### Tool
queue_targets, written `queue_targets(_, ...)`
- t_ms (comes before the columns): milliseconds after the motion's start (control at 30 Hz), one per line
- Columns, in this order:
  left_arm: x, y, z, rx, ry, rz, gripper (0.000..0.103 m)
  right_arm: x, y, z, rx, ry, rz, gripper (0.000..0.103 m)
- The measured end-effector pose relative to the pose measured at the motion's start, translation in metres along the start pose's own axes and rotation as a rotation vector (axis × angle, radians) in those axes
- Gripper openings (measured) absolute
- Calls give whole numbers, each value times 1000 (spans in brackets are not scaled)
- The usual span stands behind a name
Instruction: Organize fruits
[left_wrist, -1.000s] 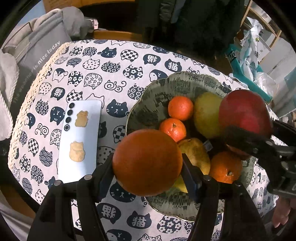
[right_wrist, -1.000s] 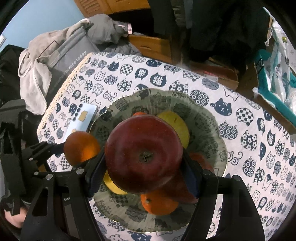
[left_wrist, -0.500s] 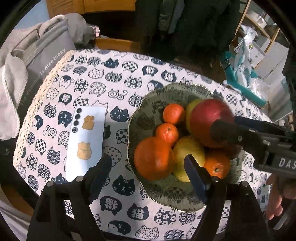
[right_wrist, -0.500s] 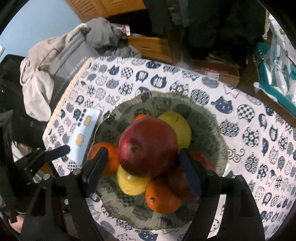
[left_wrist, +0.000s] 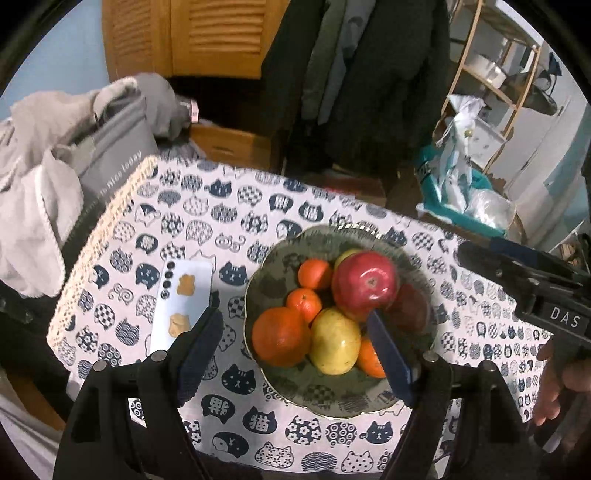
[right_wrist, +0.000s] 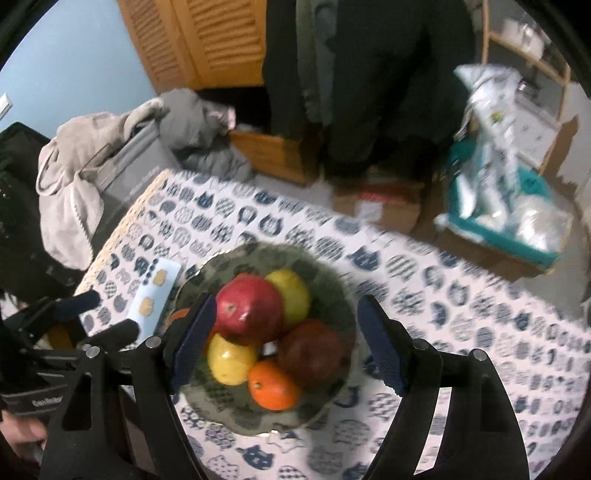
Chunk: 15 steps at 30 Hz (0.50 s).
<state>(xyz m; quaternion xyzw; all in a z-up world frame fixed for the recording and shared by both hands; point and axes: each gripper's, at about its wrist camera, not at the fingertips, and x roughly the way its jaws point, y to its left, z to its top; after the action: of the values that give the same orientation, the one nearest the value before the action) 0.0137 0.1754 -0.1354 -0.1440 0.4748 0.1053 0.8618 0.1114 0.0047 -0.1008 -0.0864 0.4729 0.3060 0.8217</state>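
Red apple (left_wrist: 364, 286) tops the bowl (left_wrist: 325, 400), phone (left_wrist: 183, 301) beside; both claws (left_wrist: 295, 343) (right_wrist: 286, 339) gape empty

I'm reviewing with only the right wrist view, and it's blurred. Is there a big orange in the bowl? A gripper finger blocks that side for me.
Observer: Yes. The left wrist view shows a large orange lying in the bowl, at its left side beside the yellow fruit.
Operator: Is any smaller fruit hidden behind the red apple?
Observer: Two small mandarins sit just left of the red apple.
Operator: Is the left gripper holding anything?
Observer: No. The left gripper is empty. Its jaws have just been opening and stand apart above the bowl.
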Motion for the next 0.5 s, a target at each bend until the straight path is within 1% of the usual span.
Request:
queue_targets(100, -17, -6, 2, 7, -44, -1, 82, -23, -2, 2, -23, -57, -51, 79)
queue_targets(233, -42, -14, 5, 16, -111, -13, 82, -55, -5, 2, -35, -133, -89, 80)
queue_targets(267, -49, -16, 5, 17, -129, -13, 84, -65, -6, 2, -34, -157, -96, 81)
queue_targets(300, -56, -17, 6, 20, -147, -11, 88, -72, -7, 1, -33, -175, -101, 83)
queue_targets(367, -70, -21, 7, 31, -193, 4, 89, -88, -8, -1, -33, -213, -115, 84)
queue_targets(500, -93, -30, 9, 59, -255, 38, 92, -117, -7, -4, -49, -280, -144, 86)
